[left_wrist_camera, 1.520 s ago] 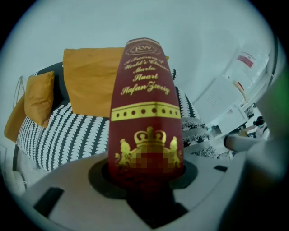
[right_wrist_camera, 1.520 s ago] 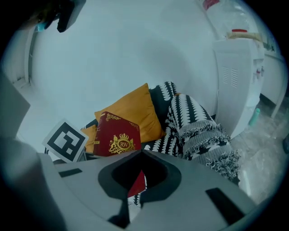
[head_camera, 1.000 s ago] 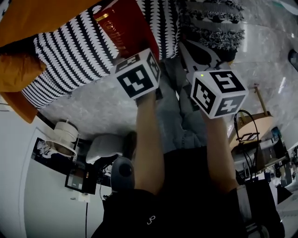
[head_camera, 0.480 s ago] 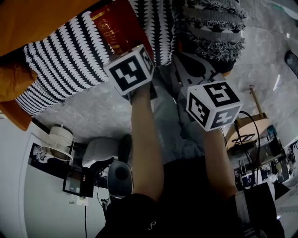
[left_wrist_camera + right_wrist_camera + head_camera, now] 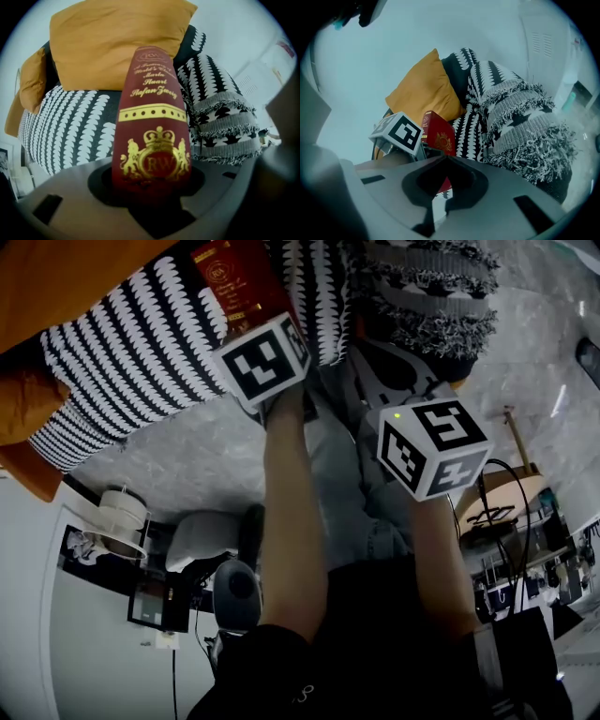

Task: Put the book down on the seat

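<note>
One red hardback book [image 5: 151, 112], probably stiff, weighty and slick-covered, stands mid-frame over the patterned seat [image 5: 65, 136], gripped at its lower end by the left tool [image 5: 152, 190]; right tool [image 5: 446, 164] clenched on nothing.

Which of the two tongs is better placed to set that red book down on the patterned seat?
Left. The left tongs clamp the red book and point down over the black-and-white seat. The right tongs hold nothing and sit off to one side.
</note>
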The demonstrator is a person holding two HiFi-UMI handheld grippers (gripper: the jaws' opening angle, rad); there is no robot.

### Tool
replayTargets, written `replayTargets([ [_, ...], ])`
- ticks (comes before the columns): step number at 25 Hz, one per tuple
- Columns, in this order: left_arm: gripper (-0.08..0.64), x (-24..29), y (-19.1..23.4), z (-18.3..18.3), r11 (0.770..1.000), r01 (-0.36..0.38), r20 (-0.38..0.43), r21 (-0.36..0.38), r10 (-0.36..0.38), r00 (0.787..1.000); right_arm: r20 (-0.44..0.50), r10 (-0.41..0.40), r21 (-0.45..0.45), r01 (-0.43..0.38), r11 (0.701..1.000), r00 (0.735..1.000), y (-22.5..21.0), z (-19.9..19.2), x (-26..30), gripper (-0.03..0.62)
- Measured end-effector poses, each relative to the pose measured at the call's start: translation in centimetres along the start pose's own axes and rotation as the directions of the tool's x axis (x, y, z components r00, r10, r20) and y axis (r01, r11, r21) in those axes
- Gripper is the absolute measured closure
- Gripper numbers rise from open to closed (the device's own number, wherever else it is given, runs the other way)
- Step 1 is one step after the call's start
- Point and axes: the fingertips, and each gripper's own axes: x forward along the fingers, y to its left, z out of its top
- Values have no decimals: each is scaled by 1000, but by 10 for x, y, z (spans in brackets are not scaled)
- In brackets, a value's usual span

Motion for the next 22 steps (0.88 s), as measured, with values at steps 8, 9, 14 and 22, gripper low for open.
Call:
replayTargets([
  [8, 351, 1, 4, -1, 1000, 20, 12, 1, -20, 1000, -2, 15, -4, -15, 1000, 1000, -2, 2, -1, 581],
  [9, 351, 0, 4, -2, 1000, 24, 9, 1, -24, 1000, -5, 11, -7, -11, 1000, 1000, -3, 1, -2, 581],
  [14, 350, -7, 6, -1, 999, 32, -9, 13, -32, 999, -17, -7, -24, 7, 1000, 1000, 1, 4, -6, 581],
  [22, 311, -13, 4, -10, 997, -3, -43, 75, 7, 999, 11, -21, -48, 21, 999, 1000, -2, 17, -25, 583],
])
